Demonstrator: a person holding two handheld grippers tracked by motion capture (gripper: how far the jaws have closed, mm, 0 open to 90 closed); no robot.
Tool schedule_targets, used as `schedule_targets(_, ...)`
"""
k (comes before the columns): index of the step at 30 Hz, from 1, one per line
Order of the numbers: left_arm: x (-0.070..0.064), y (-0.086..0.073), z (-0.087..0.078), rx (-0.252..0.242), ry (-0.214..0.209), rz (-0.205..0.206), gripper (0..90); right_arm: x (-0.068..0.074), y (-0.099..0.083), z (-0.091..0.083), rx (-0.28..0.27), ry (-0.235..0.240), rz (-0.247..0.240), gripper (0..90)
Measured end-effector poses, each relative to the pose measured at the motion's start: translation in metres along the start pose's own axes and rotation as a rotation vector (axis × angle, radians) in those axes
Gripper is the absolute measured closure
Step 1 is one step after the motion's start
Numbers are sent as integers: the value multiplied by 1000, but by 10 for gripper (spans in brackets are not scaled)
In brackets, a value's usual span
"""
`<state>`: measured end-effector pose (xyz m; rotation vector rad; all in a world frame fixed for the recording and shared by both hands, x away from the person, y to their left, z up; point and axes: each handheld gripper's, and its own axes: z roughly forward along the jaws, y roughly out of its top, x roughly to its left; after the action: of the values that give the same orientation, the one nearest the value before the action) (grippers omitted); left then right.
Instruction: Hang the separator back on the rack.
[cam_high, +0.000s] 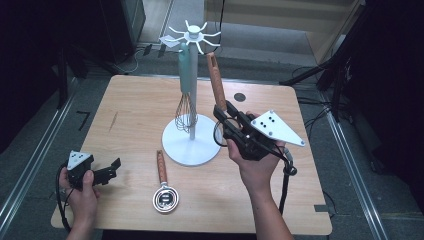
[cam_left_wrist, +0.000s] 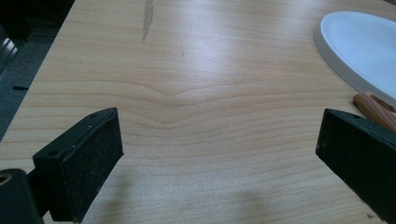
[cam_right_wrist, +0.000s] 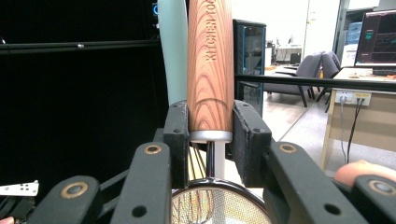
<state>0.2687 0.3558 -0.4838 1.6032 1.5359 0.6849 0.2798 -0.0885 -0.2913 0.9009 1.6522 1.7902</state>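
A white hook stand (cam_high: 191, 145) rises at the table's middle, and a teal-handled whisk (cam_high: 185, 75) hangs from its top. Just right of the pole, my right gripper (cam_high: 221, 112) is shut on a wooden-handled mesh strainer (cam_high: 216, 82), handle pointing up toward the hooks. In the right gripper view, the jaws of the right gripper (cam_right_wrist: 211, 119) clamp the lower end of the strainer's handle (cam_right_wrist: 210, 65), with the mesh (cam_right_wrist: 217, 207) below and the whisk's teal handle (cam_right_wrist: 173, 51) behind. My left gripper (cam_high: 111, 170) rests open at the front left; the left gripper (cam_left_wrist: 219, 140) holds nothing.
A second wooden-handled utensil (cam_high: 162, 180) with a round metal head lies flat in front of the stand's base; its handle tip (cam_left_wrist: 373, 109) and the base (cam_left_wrist: 364, 46) show by my left gripper's right jaw. A black disc (cam_high: 240, 97) is set in the table's far right.
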Motion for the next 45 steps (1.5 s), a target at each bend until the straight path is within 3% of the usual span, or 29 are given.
schedule_targets(45,0,0,0,2,-2,-2,6,9,5,16,-4,-1,-21,710)
